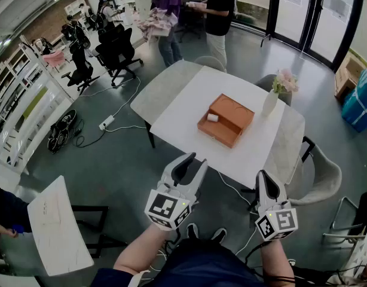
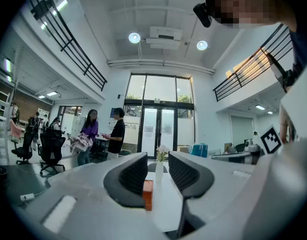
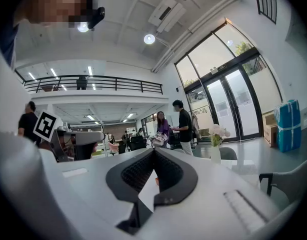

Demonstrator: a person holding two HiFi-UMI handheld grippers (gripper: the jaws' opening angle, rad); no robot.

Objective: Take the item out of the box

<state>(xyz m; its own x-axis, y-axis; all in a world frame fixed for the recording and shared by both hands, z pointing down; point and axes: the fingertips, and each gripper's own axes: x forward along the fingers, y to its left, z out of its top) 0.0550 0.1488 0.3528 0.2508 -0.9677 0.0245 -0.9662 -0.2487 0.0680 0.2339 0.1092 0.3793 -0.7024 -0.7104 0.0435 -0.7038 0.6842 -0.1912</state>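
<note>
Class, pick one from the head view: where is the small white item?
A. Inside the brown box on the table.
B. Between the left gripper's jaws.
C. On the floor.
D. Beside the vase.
A: the small white item lies inside the open brown box on the white table.

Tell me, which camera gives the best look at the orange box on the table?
The head view: it looks down into the open orange box, with a small white item inside. The left gripper view catches only one orange edge; the right gripper view barely a sliver.
</note>
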